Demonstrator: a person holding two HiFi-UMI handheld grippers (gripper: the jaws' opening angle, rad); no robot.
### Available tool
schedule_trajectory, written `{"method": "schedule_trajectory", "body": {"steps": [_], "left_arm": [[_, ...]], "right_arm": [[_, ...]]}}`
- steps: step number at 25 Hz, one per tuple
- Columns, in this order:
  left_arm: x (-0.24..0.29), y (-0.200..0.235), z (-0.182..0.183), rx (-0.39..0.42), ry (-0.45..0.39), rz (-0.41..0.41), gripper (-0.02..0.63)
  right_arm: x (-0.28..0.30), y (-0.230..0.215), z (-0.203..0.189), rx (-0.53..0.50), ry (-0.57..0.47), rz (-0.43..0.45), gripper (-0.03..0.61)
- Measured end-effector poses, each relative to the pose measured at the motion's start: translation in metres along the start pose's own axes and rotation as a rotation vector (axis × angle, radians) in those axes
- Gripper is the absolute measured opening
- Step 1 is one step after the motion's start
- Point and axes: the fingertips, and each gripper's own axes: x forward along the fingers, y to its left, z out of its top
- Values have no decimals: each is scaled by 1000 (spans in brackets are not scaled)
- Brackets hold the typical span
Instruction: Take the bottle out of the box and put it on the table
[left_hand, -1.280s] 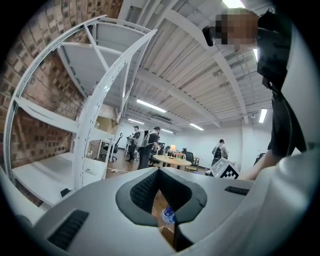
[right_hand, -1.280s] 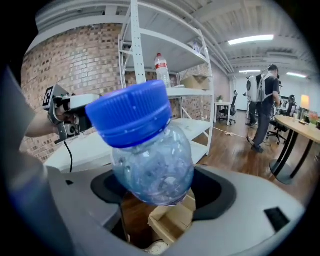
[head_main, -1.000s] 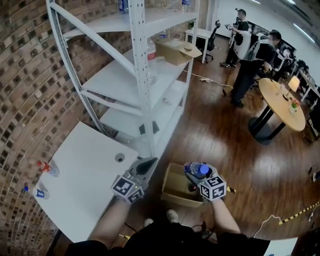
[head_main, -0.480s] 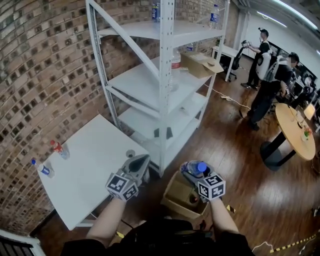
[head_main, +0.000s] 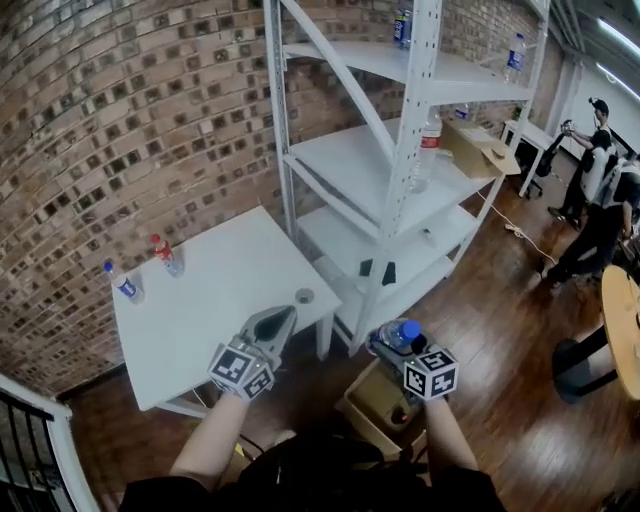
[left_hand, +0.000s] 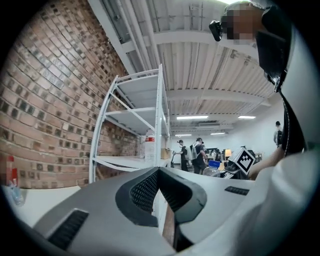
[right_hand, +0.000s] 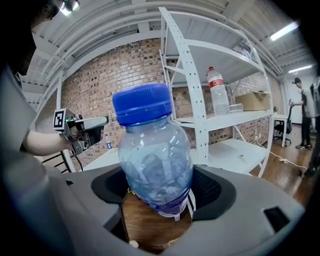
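To the right of the white surface (head_main: 190, 320), a cardboard box (head_main: 366, 414) is seen on the floor. Above the box, off the surface's right edge, a clear blue-capped bottle (right_hand: 152, 150) is clamped by its body in the jaws of the right gripper (right_hand: 160, 197). The jaws of the left gripper (left_hand: 160, 172), closed on nothing, are held by the surface's near corner. The bottle is best carried upright over bare surface and lowered until seated flat before release.
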Motion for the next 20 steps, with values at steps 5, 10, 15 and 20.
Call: {"method": "schedule_trajectory", "body": {"steps": [5,10,15,20], "left_arm": [[-50,32,-7,4,30,170,-3],[-110,76,-4,-5,44,317,-3],[-171,130,16,20,-1,442,-3],[-232,185,33,38,-41,560,-3]], "right_arm": [[52,37,8,-47,42,167,377],[109,100,21,-115,91,311,377],[164,164,51,-201,100,408,376],[217,222,77,-237,96,480,376]]}}
